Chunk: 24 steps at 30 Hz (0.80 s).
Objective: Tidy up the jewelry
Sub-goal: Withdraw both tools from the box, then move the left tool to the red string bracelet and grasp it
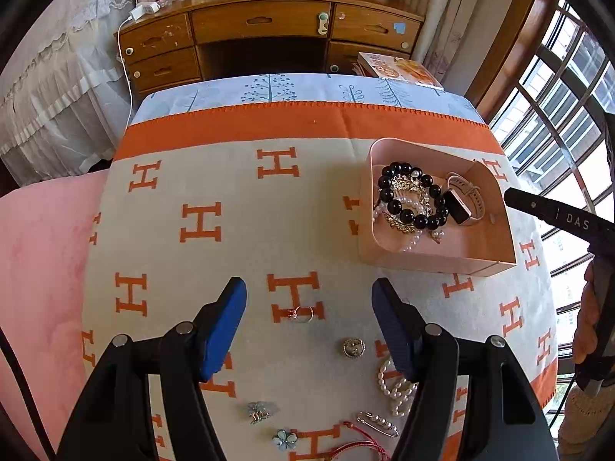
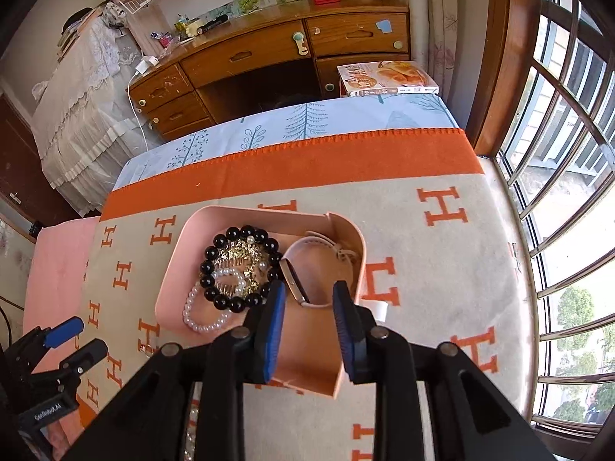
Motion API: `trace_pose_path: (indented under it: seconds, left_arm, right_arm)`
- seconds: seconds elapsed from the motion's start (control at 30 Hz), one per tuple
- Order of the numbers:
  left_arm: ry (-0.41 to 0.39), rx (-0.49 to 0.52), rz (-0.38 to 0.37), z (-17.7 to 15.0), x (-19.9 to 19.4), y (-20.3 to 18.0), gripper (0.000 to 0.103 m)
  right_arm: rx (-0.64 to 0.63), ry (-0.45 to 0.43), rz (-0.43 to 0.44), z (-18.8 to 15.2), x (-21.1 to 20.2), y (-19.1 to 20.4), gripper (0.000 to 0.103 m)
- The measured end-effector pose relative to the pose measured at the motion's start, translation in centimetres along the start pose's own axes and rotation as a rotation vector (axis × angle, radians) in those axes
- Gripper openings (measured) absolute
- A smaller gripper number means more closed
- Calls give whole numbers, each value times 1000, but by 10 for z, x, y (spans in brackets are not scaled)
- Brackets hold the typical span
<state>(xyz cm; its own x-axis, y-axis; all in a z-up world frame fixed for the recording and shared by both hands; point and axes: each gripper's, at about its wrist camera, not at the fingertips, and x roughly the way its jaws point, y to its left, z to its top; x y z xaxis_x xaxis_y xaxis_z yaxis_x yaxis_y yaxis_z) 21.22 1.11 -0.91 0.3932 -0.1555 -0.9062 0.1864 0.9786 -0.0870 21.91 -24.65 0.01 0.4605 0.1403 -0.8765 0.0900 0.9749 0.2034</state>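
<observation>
Just dropped watch (image 2: 298, 282) into tray (image 2: 180, 249), right gripper (image 2: 309, 296) released; left gripper (image 1: 309, 292) released over ring (image 1: 303, 313): next, closing down on it.

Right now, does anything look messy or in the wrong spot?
Yes. The pink tray holds a jumbled pile: black bead bracelet, pearls and a watch. A ring, button and pearl bracelet lie loose on the blanket.

Matt woven blanket (image 1: 238, 192); smooth matt plastic tray (image 1: 442, 259) — glossy black beads (image 1: 407, 215), pearly bracelet (image 1: 396, 388); varnished wooden desk (image 1: 269, 23).
</observation>
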Motion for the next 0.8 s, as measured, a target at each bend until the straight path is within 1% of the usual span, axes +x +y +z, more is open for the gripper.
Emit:
trace_pose_path:
  seconds: [0.23, 0.47, 0.53, 0.6, 0.8]
  left_arm:
    - [-15, 23, 15, -15, -17, -6, 66]
    - [-26, 39, 18, -38, -36, -10, 66]
    - [-26, 41, 13, -47, -40, -11, 67]
    - [-22, 43, 5, -57, -43, -12, 70]
    - [6, 58, -19, -95, -44, -11, 70]
  right_arm:
    - [-47, -10, 22, -30, -25, -1, 26]
    - [-116, 10, 46, -67, -43, 8, 26]
    - [-137, 16, 53, -79, -48, 12, 26]
    - [-158, 21, 59, -90, -54, 16, 26]
    - [-206, 45, 86, -121, -61, 26, 26]
